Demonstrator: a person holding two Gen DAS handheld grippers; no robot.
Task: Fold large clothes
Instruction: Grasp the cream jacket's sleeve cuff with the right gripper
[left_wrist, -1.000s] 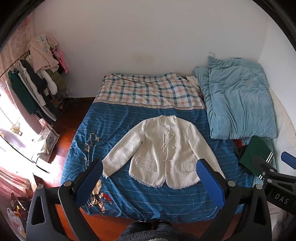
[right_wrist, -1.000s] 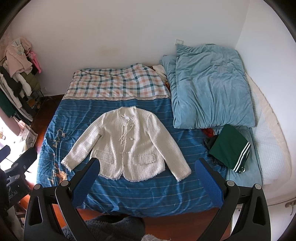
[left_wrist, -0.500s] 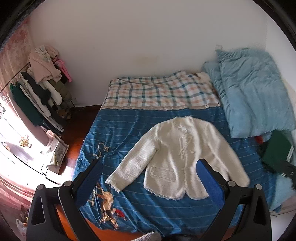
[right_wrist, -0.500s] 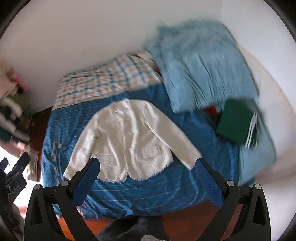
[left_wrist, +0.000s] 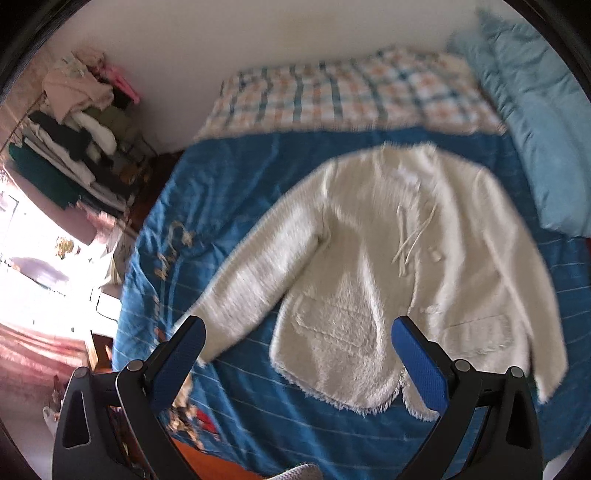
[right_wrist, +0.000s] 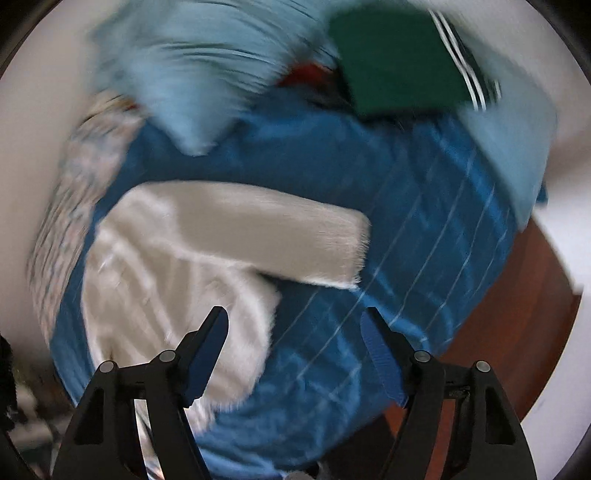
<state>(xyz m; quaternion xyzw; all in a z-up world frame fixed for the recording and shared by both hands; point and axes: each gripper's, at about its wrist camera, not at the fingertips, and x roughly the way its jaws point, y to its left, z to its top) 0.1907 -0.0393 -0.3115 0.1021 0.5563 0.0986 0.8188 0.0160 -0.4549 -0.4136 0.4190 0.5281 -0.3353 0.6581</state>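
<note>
While spread flat and front-up on the blue striped bedspread, the cream jacket lies with both sleeves angled out from its body and its fringed hem toward the foot of the bed.

Edges: bare bedspread shows all round the jacket; a broad strip lies past the sleeve nearest the clothes rack, a narrower one below the hem before the bed edge and the wooden floor.

Left tongs: fingers wide apart, nothing between them, above the hem and that sleeve's cuff.

Right tongs: fingers apart, nothing held, over the bedspread just beside the other sleeve's cuff; view heavily blurred.

Beyond the jacket's collar: plaid blanket.

Beside the jacket, opposite the rack: pale blue duvet, bunched and close to the sleeve; past that cuff, a folded green garment with white stripes.

Off the bed: clothes rack, heaped with garments, well apart from the jacket.
</note>
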